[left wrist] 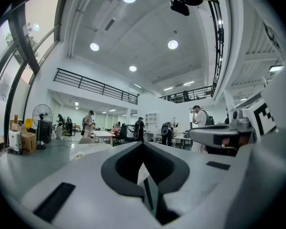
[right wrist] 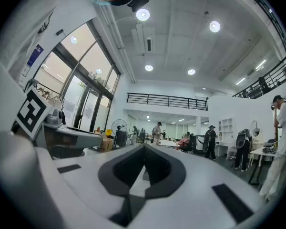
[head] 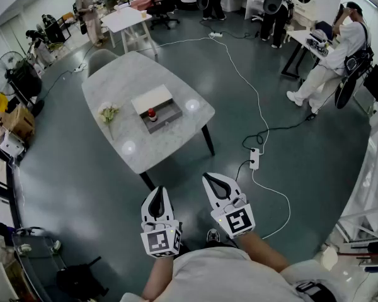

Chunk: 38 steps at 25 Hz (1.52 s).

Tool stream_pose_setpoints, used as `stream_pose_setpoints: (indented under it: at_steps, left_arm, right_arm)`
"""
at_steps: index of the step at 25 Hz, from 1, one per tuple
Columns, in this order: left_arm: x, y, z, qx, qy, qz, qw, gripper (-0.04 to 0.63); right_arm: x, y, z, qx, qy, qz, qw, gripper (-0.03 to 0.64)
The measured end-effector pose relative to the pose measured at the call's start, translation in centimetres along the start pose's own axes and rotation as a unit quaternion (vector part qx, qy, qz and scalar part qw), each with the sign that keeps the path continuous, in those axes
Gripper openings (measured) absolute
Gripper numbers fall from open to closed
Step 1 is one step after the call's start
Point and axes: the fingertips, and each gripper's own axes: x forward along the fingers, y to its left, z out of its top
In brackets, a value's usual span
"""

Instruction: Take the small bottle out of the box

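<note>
A small bottle point(head: 152, 114) with a red body and dark cap stands inside an open grey box point(head: 163, 119), whose white lid point(head: 152, 99) lies folded back, on a grey marble table point(head: 107, 87). Both grippers hang well short of the table, over the floor close to the person's body. My left gripper point(head: 157, 192) is shut with nothing in it. My right gripper point(head: 211, 179) is shut and empty too. In the left gripper view the jaws point(left wrist: 143, 144) meet at the tips; the right gripper view shows its jaws point(right wrist: 144, 147) the same way.
A small bunch of flowers point(head: 108, 112) lies on the table left of the box. A white cable and power strip point(head: 254, 158) run across the floor right of the table. Several people stand at desks around the room. A fan point(head: 10, 74) stands at the far left.
</note>
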Motion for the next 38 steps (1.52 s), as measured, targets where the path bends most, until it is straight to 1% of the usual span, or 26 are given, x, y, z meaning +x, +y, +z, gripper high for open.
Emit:
stream_pose_setpoints:
  at_steps: [4,6,8,13,17,22,28,31,35,38]
  left_arm:
    - [-0.1,-1.8,-0.5,-0.001,0.002,0.008,1.0000,0.023]
    - [-0.5,-2.5,-1.0,-0.001,0.000,0.014,0.9999,0.023]
    - [-0.8,-2.7,-1.7,-0.005,0.006,0.023,0.9997,0.023]
    - [-1.0,-1.9,-3.3,-0.004,0.032,0.037,0.9988,0.023]
    - [0.1,-1.3,-4.3,-0.005,0.042,0.037,0.9984,0.023]
    - [2.9,-0.1,-5.6,-0.017,0.053,0.034,0.9979,0.023]
    - [7.7,3.4,-6.7,-0.027,0.061,0.027,0.9974,0.023]
    - [10.9,5.5,-7.1,-0.033,0.068,0.018,0.9970,0.023]
    - [14.9,9.1,-7.1,-0.028,0.076,0.010,0.9967,0.023]
    - [17.3,12.1,-7.6,-0.034,0.085,0.008,0.9958,0.023]
  right_arm:
    - [-1.3,-0.7,-0.5,0.002,-0.006,0.016,1.000,0.026]
    - [-1.9,-0.6,-1.0,0.012,-0.011,0.031,0.999,0.026]
    - [-2.1,-0.7,-2.0,0.022,-0.006,0.042,0.999,0.026]
    - [-2.0,-0.5,-3.2,0.027,-0.009,0.055,0.998,0.028]
    - [-1.0,-0.5,-4.7,0.020,0.013,0.061,0.998,0.028]
    - [1.1,-1.8,-6.5,0.021,0.034,0.062,0.997,0.028]
    - [6.9,-3.0,-7.5,0.019,0.031,0.071,0.997,0.028]
    - [10.2,-3.4,-8.6,0.020,0.047,0.077,0.996,0.028]
    - [14.8,-3.9,-9.3,0.030,0.062,0.082,0.994,0.028]
    - [18.0,-3.9,-10.8,0.036,0.086,0.078,0.993,0.028]
